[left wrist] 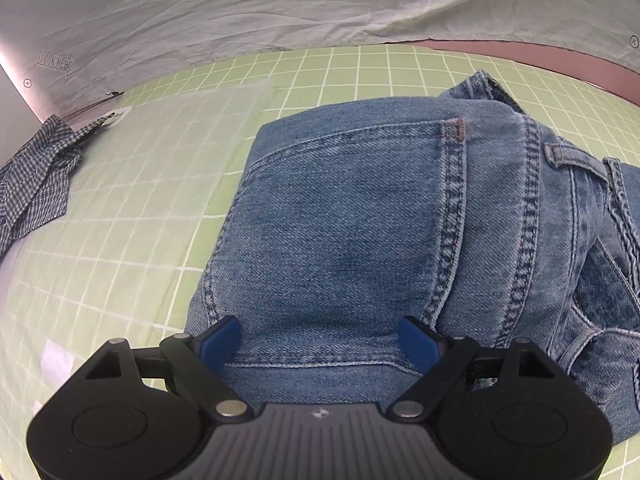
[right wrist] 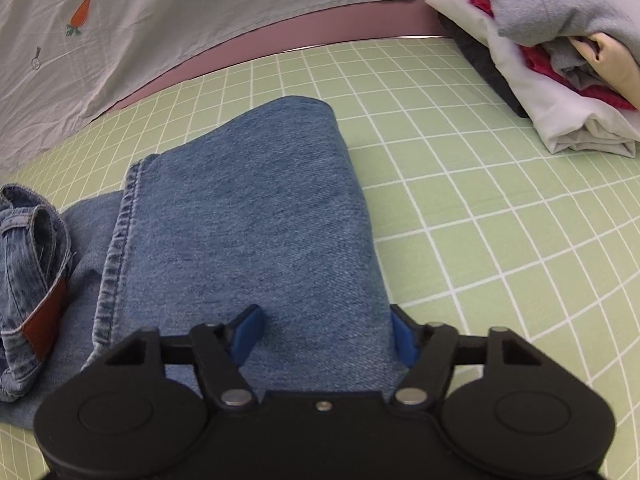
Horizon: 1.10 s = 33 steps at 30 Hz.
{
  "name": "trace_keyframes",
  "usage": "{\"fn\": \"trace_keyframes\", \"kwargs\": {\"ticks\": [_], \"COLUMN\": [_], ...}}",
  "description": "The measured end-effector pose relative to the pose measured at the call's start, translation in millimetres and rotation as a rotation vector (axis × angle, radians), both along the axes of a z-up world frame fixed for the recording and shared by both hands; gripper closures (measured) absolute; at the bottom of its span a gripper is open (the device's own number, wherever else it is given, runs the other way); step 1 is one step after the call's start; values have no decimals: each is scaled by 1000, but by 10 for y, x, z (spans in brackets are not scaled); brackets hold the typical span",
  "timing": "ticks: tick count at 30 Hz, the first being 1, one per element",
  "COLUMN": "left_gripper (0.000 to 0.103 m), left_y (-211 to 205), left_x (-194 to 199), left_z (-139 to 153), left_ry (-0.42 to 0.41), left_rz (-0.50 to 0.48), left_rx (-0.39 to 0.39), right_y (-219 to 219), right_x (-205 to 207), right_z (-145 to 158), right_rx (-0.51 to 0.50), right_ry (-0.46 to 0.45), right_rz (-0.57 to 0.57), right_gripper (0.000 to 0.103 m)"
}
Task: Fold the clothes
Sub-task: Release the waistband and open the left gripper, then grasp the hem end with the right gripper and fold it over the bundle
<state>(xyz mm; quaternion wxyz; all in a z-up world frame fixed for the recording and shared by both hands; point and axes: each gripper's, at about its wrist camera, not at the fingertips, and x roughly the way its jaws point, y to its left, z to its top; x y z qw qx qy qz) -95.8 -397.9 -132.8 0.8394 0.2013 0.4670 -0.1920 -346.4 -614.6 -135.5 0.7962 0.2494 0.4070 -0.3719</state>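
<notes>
Folded jeans lie on the green gridded worktop; left tongs and right tongs gape wide over the jeans' near edge.

A staged recording set, more lab than home; the worktop wears a green grid mat; a grey backdrop sheet carries printed target marks and a "LOOK HERE" arrow; folded clothes sit stacked at one corner
</notes>
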Motion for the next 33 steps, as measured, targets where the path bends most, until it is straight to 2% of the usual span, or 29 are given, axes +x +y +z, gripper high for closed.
{"fn": "trace_keyframes", "kwargs": {"ticks": [1,2,3,4,12,19,23,27,29,32,33], "left_gripper": [15,15,15,15,14,14,14,14,14,14,14], "left_y": [3,18,44,85,676,1262,1573,1854,1970,2078,2080], "left_x": [-7,-19,-36,-54,32,233,382,506,531,560,564], "left_z": [7,42,86,135,540,638,628,614,601,585,582], "left_ry": [-1,1,1,0,25,41,56,70,75,81,84], "left_rz": [0,0,-3,-5,64,63,61,56,51,43,41], "left_rx": [-1,-3,-10,-16,-95,-94,-85,-78,-69,-61,-61], "right_y": [20,33,45,54,363,970,1468,1994,2223,2499,2549], "right_x": [16,11,4,-13,17,527,1022,1651,1983,2400,2458], "right_z": [20,49,80,138,779,1312,1505,1406,1159,581,446], "right_rx": [-10,-12,-13,-14,-66,-99,-128,-122,-109,-39,-28], "right_ry": [9,5,-1,-18,-192,-348,-392,-371,-302,-167,-149], "right_rz": [9,15,22,17,28,120,236,378,432,443,433], "right_gripper": [63,79,86,89,92,93,93,93,93,89,86]}}
